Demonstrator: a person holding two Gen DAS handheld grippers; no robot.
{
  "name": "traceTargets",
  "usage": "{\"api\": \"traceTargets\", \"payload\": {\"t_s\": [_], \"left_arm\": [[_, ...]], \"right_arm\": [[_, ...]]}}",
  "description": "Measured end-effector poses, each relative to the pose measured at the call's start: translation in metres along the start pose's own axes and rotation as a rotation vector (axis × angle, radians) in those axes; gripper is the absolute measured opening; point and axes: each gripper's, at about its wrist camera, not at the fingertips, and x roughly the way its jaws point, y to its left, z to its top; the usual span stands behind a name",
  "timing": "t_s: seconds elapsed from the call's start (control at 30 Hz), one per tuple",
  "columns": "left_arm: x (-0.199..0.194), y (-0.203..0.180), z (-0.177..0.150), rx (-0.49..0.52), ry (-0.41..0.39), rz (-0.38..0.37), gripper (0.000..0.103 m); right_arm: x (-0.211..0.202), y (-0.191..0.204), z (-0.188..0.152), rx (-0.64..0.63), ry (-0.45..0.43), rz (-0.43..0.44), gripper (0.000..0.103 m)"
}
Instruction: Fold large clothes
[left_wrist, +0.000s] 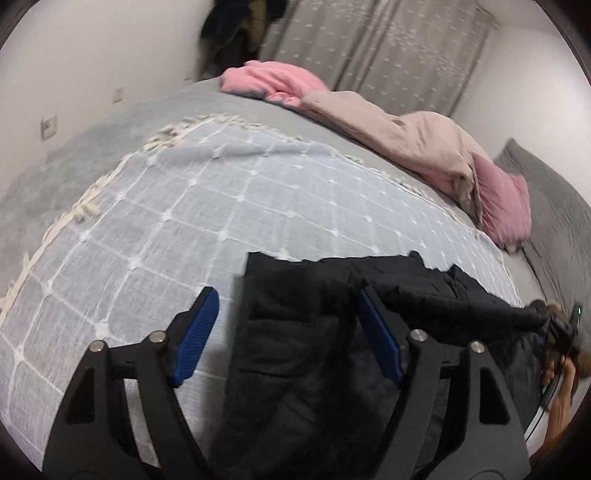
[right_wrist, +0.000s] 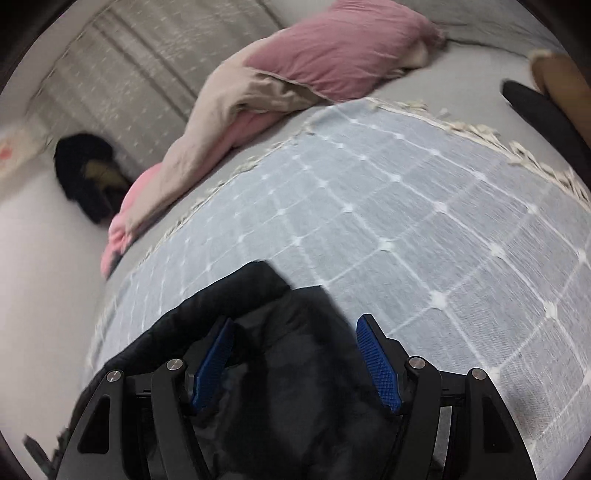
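Both blue-padded black grippers, the left gripper (left_wrist: 288, 332) and the right gripper (right_wrist: 295, 360), gape wide and grip nothing over the black quilted puffer jacket (left_wrist: 314, 332), which lies at 6 o'clock on the pale blue checked fringed blanket (left_wrist: 221, 192), with pink and beige bedding (left_wrist: 424, 147) heaped at 1 o'clock.

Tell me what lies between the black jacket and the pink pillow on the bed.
In the left wrist view, only the light blue checked blanket and a strip of grey bedsheet lie between the black jacket and the pink pillow; nothing else rests there.
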Motion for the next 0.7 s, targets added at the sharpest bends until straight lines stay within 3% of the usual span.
{"api": "traceTargets", "payload": {"t_s": [0.07, 0.13, 0.2, 0.23, 0.27, 0.3, 0.33, 0.43, 0.53, 0.57, 0.63, 0.7], "left_arm": [[0.007, 0.007, 0.000, -0.041, 0.039, -0.027, 0.064], [0.014, 0.008, -0.001, -0.059, 0.076, -0.062, 0.046], [0.019, 0.003, -0.003, -0.059, 0.108, -0.081, 0.018], [0.018, 0.001, -0.003, -0.050, 0.108, -0.080, 0.013], [0.012, -0.006, 0.000, -0.033, 0.081, -0.081, 0.011], [0.005, -0.011, 0.004, -0.020, 0.044, -0.085, 0.009], [0.000, -0.013, 0.009, -0.015, 0.017, -0.092, 0.009], [-0.021, -0.023, 0.026, -0.017, -0.127, -0.112, 0.008], [-0.020, -0.031, 0.028, 0.032, -0.261, -0.026, 0.010], [-0.011, -0.031, 0.025, 0.050, -0.299, 0.044, 0.017], [0.014, -0.027, 0.019, 0.067, -0.264, 0.184, 0.021], [0.034, -0.014, 0.018, 0.026, -0.136, 0.217, 0.021]], "right_arm": [[-0.005, -0.006, 0.003, 0.006, -0.001, -0.003, 0.070], [-0.007, -0.008, 0.003, -0.021, 0.018, -0.001, 0.070], [0.001, -0.003, 0.001, -0.070, 0.083, -0.012, 0.068], [0.007, 0.001, -0.004, -0.105, 0.134, 0.007, 0.058], [0.010, 0.004, -0.006, -0.121, 0.158, 0.049, 0.044], [0.011, 0.008, -0.007, -0.143, 0.168, 0.081, 0.021], [0.010, 0.013, -0.006, -0.159, 0.147, 0.076, 0.010], [-0.006, 0.022, 0.005, -0.139, 0.024, 0.142, 0.007], [-0.014, 0.037, 0.010, -0.164, -0.106, 0.101, 0.008], [-0.010, 0.042, 0.009, -0.189, -0.138, 0.059, 0.010], [0.004, 0.046, 0.004, -0.228, -0.152, -0.034, 0.018], [0.021, 0.043, -0.001, -0.237, -0.083, -0.122, 0.019]]}}
